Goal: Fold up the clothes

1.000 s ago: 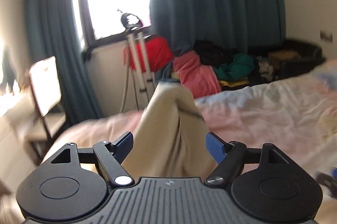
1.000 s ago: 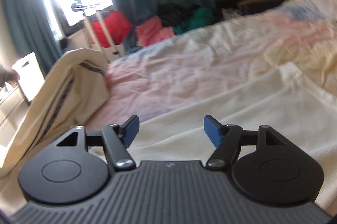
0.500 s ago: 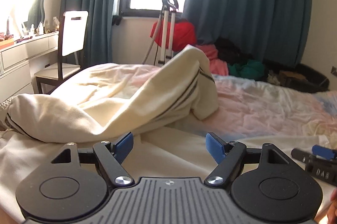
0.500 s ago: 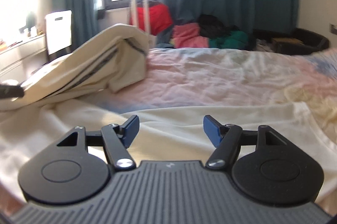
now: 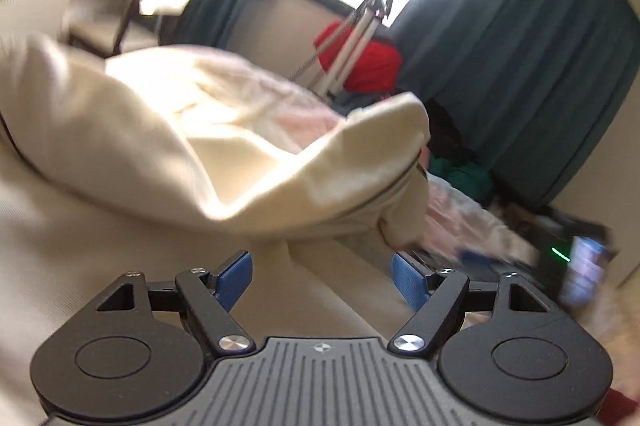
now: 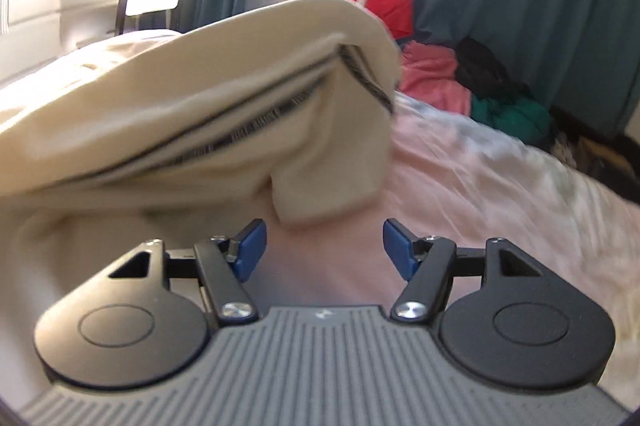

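Our cream shirt [image 6: 192, 114] lies on the bed [image 6: 500, 182], one part puffed up in a soft hump with dark stripes along its hem, and we think it is light and floppy, so we should pinch it at that hem corner. Our left gripper [image 5: 322, 276] and right gripper [image 6: 323, 246] both have their blue fingers spread wide apart and hold nothing. Half a second ago we sat farther back; now both are closer to the hump, and the left view has tipped sideways.
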